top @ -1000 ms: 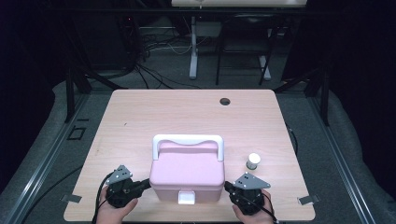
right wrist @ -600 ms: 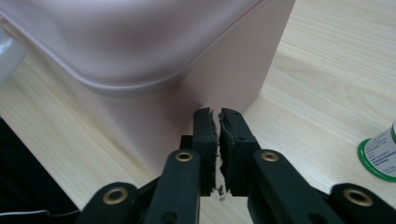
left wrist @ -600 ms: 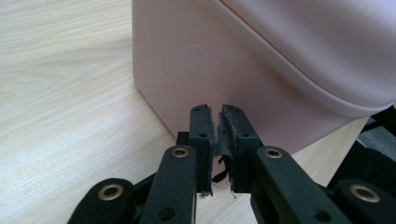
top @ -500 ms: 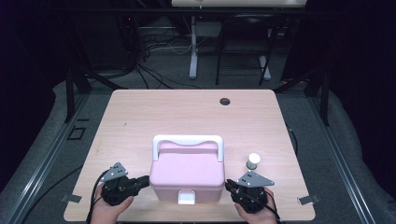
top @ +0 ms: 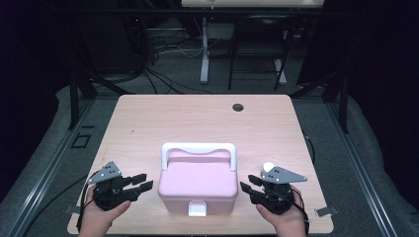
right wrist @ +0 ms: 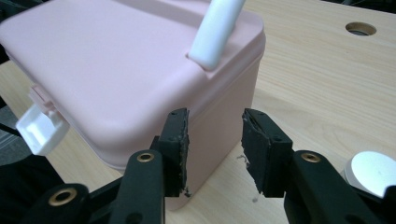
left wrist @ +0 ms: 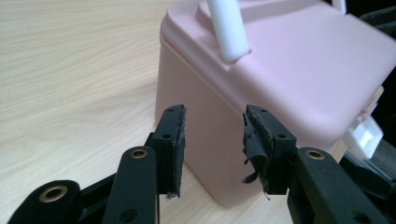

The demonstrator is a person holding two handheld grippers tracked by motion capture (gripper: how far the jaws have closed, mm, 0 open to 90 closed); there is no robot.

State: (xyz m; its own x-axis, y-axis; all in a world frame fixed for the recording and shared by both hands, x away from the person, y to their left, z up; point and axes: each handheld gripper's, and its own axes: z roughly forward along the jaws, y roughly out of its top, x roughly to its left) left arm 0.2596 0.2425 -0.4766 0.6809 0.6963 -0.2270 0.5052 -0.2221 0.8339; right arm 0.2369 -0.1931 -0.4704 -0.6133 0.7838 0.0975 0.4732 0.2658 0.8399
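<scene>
A pale wooden table (top: 197, 118) stood in a dark room. The pink box (top: 197, 185) faced the person, latch forward, long axis crosswise. Left gripper (top: 143, 183) and right gripper (top: 247, 183) flanked it, both agape, empty.

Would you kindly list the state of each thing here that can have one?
Pink plastic box: lid shut, white handle raised, white front latch down.
Left gripper: open, holding nothing, beside the box.
Right gripper: open, holding nothing, beside the box.
Small white-capped jar: upright, capped.
</scene>
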